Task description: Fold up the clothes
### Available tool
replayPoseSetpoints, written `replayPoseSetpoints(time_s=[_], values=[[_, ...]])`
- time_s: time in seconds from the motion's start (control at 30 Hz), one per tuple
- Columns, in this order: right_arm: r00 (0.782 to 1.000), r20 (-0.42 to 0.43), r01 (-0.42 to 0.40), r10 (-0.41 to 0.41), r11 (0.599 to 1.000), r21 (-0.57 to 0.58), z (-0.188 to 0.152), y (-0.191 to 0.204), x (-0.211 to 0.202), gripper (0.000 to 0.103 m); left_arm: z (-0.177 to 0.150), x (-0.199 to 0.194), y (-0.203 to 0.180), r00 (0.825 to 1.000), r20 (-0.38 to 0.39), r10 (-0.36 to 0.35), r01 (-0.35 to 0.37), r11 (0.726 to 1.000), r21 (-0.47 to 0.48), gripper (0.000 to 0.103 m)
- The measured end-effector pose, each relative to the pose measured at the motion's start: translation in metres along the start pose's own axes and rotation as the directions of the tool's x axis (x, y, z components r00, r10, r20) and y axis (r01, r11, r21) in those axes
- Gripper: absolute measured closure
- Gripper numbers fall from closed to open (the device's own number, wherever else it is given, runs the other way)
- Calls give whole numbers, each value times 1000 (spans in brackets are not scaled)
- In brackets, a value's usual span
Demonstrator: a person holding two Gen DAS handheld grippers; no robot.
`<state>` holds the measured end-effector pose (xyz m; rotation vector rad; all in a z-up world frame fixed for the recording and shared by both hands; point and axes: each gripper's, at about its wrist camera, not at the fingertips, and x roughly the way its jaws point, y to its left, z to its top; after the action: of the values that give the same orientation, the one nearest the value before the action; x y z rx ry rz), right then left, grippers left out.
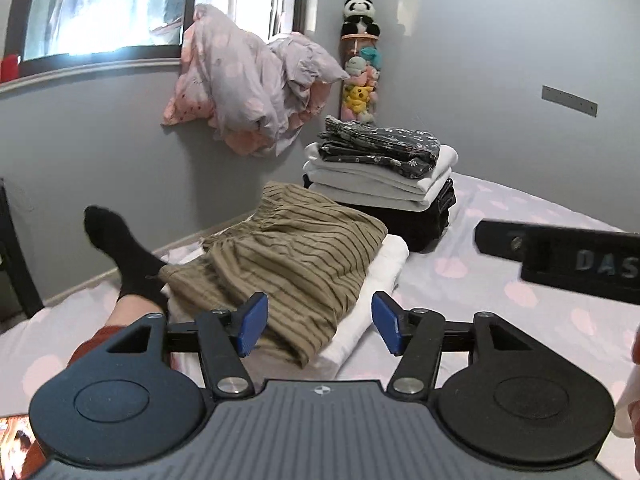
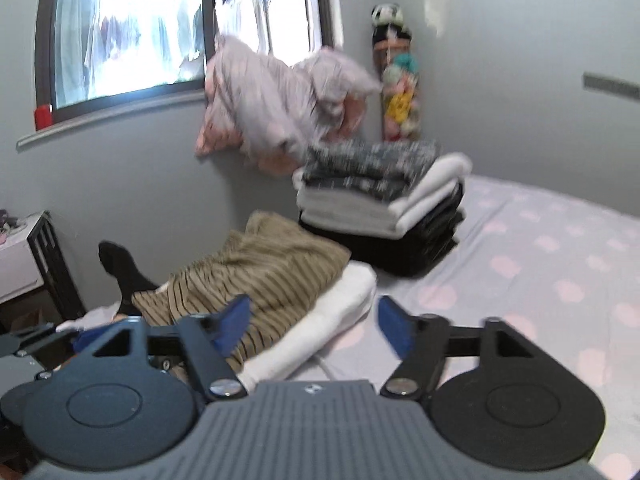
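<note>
An olive striped garment [image 1: 280, 256] lies loosely folded on a folded white cloth [image 1: 372, 288] on the bed; both also show in the right wrist view, the garment [image 2: 256, 276] over the white cloth [image 2: 320, 320]. My left gripper [image 1: 316, 324] is open and empty, hovering just in front of the garment's near edge. My right gripper [image 2: 312, 324] is open and empty above the white cloth's near corner; its body shows in the left wrist view [image 1: 560, 260]. Behind stands a stack of folded clothes [image 1: 384, 176], floral on top, white in the middle, black beneath.
The bed sheet [image 1: 500, 272] is lilac with pink spots. A person's leg in a black sock [image 1: 128, 256] lies left of the garment. A bunched duvet [image 1: 248, 80] rests against the wall under the window. Plush toys [image 1: 360, 64] hang in the corner. A side table [image 2: 24, 264] stands left.
</note>
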<state>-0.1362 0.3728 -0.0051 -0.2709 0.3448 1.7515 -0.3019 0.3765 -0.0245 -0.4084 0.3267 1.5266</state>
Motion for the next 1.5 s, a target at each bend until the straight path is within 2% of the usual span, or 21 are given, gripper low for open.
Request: replayPoseSetpoints(time_s=[0.1, 0.2, 0.37, 0.47, 0.63, 0.7, 0.77, 0.87, 1.1, 1.23, 1.5], values=[[999, 34, 8, -7, 1000, -18, 2, 13, -26, 24, 2, -21, 3, 1000, 22, 17, -17, 1000, 1, 27], [996, 81, 53, -48, 997, -59, 0, 29, -54, 23, 5, -40, 7, 999, 35, 15, -15, 1000, -11, 17], [980, 168, 121, -108, 990, -69, -4, 50, -99, 16, 11, -71, 9, 996, 79, 50, -50, 999, -4, 15], [966, 214, 162, -148, 985, -52, -7, 59, -121, 12, 14, -87, 8, 994, 104, 30, -30, 1000, -5, 15], [945, 265, 201, -192, 980, -8, -12, 65, -147, 11, 15, -109, 9, 989, 146, 27, -26, 1000, -11, 12], [931, 287, 233, -224, 972, 3, -15, 68, -154, 11, 14, -114, 11, 988, 151, 20, -17, 1000, -19, 4], [922, 293, 262, -254, 965, 12, -17, 70, -159, 10, 13, -118, 12, 989, 147, 5, -2, 1000, -17, 4], [930, 282, 238, -234, 971, 21, -19, 69, -162, 10, 8, -118, 13, 991, 133, -26, 26, 1000, 1, 4], [954, 233, 179, -187, 982, 55, -29, 66, -156, 10, -6, -114, 15, 994, 109, -17, 17, 1000, -4, 4], [971, 181, 149, -157, 987, 54, -36, 65, -150, 10, -14, -105, 16, 999, 51, -19, 19, 1000, -1, 4], [983, 95, 152, -159, 985, 83, -54, 57, -139, 10, -30, -92, 10, 1000, -18, -13, 13, 1000, 10, 4]])
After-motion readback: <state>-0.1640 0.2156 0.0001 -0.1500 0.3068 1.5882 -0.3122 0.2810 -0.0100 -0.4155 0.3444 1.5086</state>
